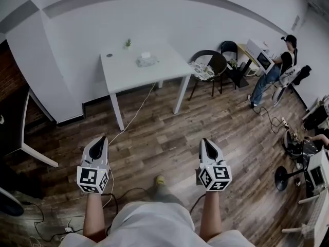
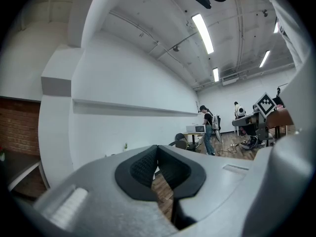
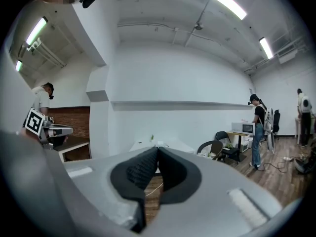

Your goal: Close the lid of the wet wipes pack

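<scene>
The wet wipes pack [image 1: 146, 60] lies on a white table [image 1: 123, 68] far ahead by the wall, with its lid too small to make out. Both grippers are held low over the wooden floor, well short of that table. My left gripper [image 1: 101, 139] points forward with its dark pads [image 2: 143, 167] closed together and nothing between them. My right gripper [image 1: 205, 141] is also shut and empty, with its pads [image 3: 143, 169] meeting at the tip. In the right gripper view the table [image 3: 140, 145] shows small just past the jaws.
A small potted plant [image 1: 127, 43] stands at the table's back. A cable [image 1: 136, 112] trails across the floor from under it. Two dark chairs [image 1: 208, 66] and a person at a desk [image 1: 277, 68] are to the right. A dark table [image 1: 15, 133] stands at the left.
</scene>
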A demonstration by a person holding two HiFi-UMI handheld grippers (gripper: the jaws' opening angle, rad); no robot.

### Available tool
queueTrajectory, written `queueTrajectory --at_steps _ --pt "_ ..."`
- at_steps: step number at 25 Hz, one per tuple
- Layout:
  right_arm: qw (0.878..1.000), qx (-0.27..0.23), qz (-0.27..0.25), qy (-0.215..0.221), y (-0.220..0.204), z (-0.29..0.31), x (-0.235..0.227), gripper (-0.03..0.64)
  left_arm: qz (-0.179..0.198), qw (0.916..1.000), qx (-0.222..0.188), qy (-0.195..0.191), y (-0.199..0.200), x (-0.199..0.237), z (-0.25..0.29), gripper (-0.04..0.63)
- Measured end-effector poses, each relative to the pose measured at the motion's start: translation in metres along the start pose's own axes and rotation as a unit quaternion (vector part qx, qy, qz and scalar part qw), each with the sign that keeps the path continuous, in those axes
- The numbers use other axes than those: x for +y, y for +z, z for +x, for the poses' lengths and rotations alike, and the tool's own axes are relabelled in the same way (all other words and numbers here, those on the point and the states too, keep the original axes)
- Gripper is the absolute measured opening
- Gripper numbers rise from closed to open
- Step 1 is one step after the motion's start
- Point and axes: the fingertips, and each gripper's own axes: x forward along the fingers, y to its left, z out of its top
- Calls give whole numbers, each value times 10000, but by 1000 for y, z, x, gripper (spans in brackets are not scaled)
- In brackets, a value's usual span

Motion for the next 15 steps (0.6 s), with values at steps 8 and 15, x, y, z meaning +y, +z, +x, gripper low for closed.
queueTrajectory --at_steps 8,15 --pt "10000 -65 55 1 -2 51 -28 3 59 10000 42 57 -7 10 59 -2" --pt "9999 -94 81 11 -4 125 -73 3 93 9997 186 157 -11 16 138 -2"
